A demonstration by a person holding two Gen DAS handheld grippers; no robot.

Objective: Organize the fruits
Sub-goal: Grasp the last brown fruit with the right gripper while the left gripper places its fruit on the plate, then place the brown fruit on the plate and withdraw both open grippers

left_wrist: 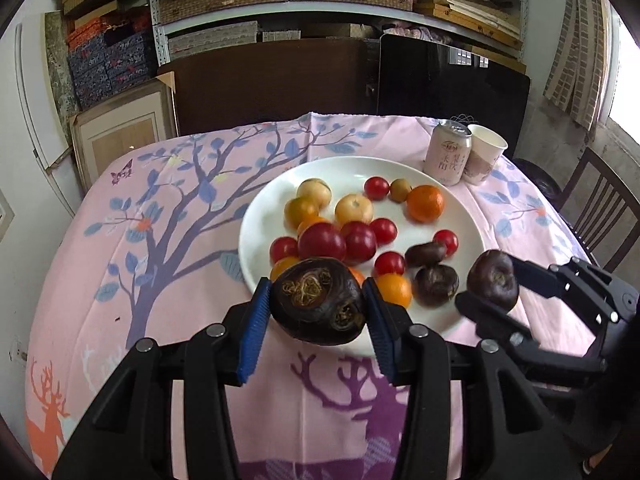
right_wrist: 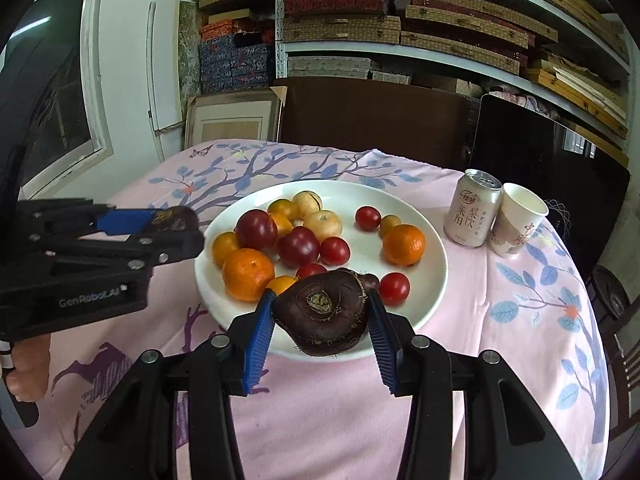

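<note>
A: Blue ribbed pads, nearest of all. Left gripper (left_wrist: pixel 317 304) clamped on a dark brown water chestnut (left_wrist: pixel 318 300), held over the near rim of the white plate (left_wrist: pixel 256 216), root scar facing back.

B: Same on the other side. Right gripper (right_wrist: pixel 321 314) closed on a second water chestnut (right_wrist: pixel 324 312), also above the plate's (right_wrist: pixel 430 240) near rim, pads pressing both flanks.

A: Seen from the left camera too: right gripper (left_wrist: pixel 490 292) at the plate's near right edge, that chestnut (left_wrist: pixel 493 278) pinched between black fingers.

B: And from the right camera, left gripper (right_wrist: pixel 176 226) just beside the plate's left edge, only a sliver of its chestnut (right_wrist: pixel 176 216) showing past the blue pad.

A: Next, on the plate's near right part: two more chestnuts (left_wrist: pixel 435 283), touching or nearly so. Cannot tell which.

B: Around them, small red tomatoes (left_wrist: pixel 389 263) and an orange (left_wrist: pixel 394 289) at the near rim.

A: Middle of the plate: two dark red plums (left_wrist: pixel 322 242) side by side, orange fruit tucked behind them.

B: Further back, two pale yellow fruits (left_wrist: pixel 354 209), then a lone mandarin (left_wrist: pixel 425 203) toward the plate's far right, a small brownish fruit (left_wrist: pixel 400 189) touching it.

A: Beyond the plate's far right rim: pink drink can (right_wrist: pixel 476 214) and paper cup (right_wrist: pixel 516 224), upright, side by side.

B: Under everything, pink tablecloth (left_wrist: pixel 168 240) printed with a purple tree. Past the far side of the plate, a dark chair back (right_wrist: pixel 372 116).
</note>
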